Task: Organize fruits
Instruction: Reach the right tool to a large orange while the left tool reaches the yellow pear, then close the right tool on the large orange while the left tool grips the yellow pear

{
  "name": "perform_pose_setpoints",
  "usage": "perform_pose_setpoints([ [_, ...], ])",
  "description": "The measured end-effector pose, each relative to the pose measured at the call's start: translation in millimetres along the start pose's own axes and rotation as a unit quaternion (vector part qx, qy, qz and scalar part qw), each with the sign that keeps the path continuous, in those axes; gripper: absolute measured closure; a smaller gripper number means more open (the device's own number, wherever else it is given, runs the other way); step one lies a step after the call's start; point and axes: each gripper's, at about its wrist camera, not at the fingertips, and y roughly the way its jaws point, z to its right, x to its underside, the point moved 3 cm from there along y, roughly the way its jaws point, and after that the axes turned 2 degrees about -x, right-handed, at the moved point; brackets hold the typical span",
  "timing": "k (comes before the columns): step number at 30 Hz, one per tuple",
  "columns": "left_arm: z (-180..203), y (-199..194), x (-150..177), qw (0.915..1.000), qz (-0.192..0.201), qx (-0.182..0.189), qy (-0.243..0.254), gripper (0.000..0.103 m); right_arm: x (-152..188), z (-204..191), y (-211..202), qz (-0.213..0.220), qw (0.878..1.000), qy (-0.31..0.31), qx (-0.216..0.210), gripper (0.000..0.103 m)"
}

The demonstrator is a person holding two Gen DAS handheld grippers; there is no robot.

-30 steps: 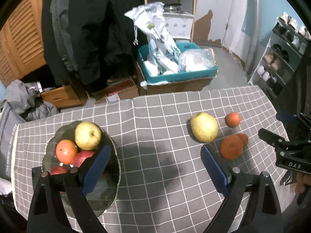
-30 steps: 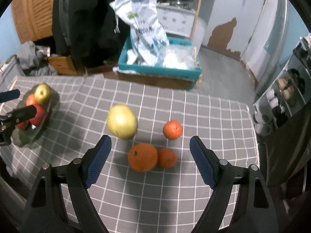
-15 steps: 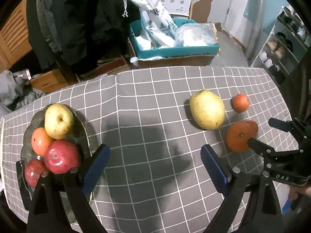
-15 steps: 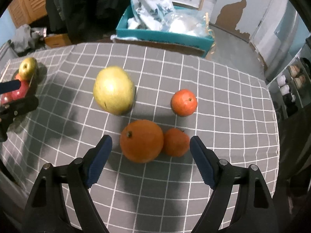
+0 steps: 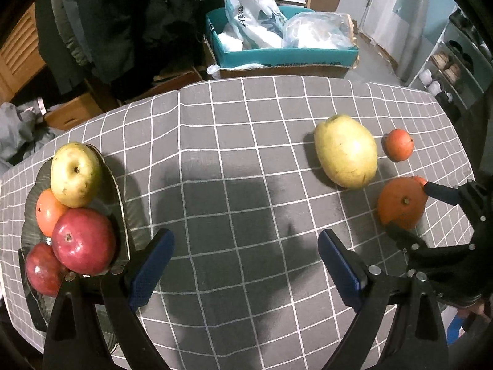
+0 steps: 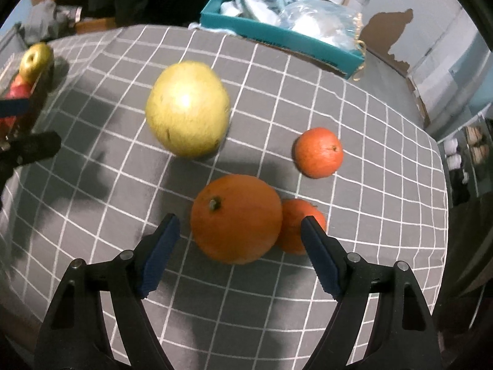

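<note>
A big orange (image 6: 235,219) lies on the grey checked cloth, flanked by the pads of my open right gripper (image 6: 237,248), which do not touch it. A smaller orange (image 6: 295,225) rests against its right side, and another small orange (image 6: 319,152) sits farther back. A large yellow-green pear (image 6: 188,112) lies behind to the left. In the left wrist view, my left gripper (image 5: 245,266) hangs open over bare cloth, beside a glass plate (image 5: 123,203) holding a yellow apple (image 5: 75,174), an orange (image 5: 46,211) and two red apples (image 5: 83,240).
A teal box (image 5: 283,54) with plastic bags stands on the floor past the table's far edge. Dark coats hang at the back left, and a shoe rack (image 5: 456,67) stands at the right. The cloth between plate and pear (image 5: 346,151) is bare.
Both grippers have come down closer to the table. The right gripper's pads now flank the big orange. The left gripper has shifted off the plate over bare cloth.
</note>
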Motion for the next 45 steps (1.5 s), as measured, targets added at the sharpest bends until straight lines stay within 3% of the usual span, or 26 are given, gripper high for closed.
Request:
perform_pose_setpoints([
  [4,1.0,2.8,-0.3,1.0,-0.003,0.001,0.001,0.008,1.9,-10.9,6.9,-0.002,0.998,-0.046,0.041,0.021],
  [6,1.8,4.6,-0.8,1.0,-0.005,0.003,0.001,0.008,3.1,-15.4,9.5,-0.002,0.995,-0.07,0.067,0.027],
  [7,2.1,5.8,-1.6,1.0,-0.006,0.003,0.001,0.008,3.8,-17.2,9.4,0.001,0.994,-0.079,0.071,0.029],
  [8,2.4,6.0,-1.9,1.0,-0.006,0.004,0.001,0.008,3.6,-18.1,8.2,0.004,0.995,-0.08,0.062,0.038],
  [10,2.9,7.2,-3.5,1.0,-0.007,0.005,0.0,0.008,2.7,-16.3,7.4,0.005,0.996,-0.072,0.056,0.038],
  [16,6.9,7.9,-9.9,0.9999,-0.005,0.014,-0.006,0.008,-6.1,-0.8,-2.6,0.022,0.999,0.01,-0.037,0.04],
  [24,17.5,5.7,-25.1,0.9992,0.007,0.037,-0.014,0.008,-15.2,25.1,-17.0,0.048,0.991,0.092,-0.088,0.04],
  [36,48.3,16.3,-55.1,0.9962,0.008,0.083,-0.023,0.008,-16.8,80.1,-18.9,0.066,0.976,0.191,-0.087,0.04],
  [45,74.2,43.1,-66.6,0.9956,-0.011,0.091,-0.02,0.008,-6.1,106.5,-18.6,0.07,0.968,0.23,-0.067,0.04],
])
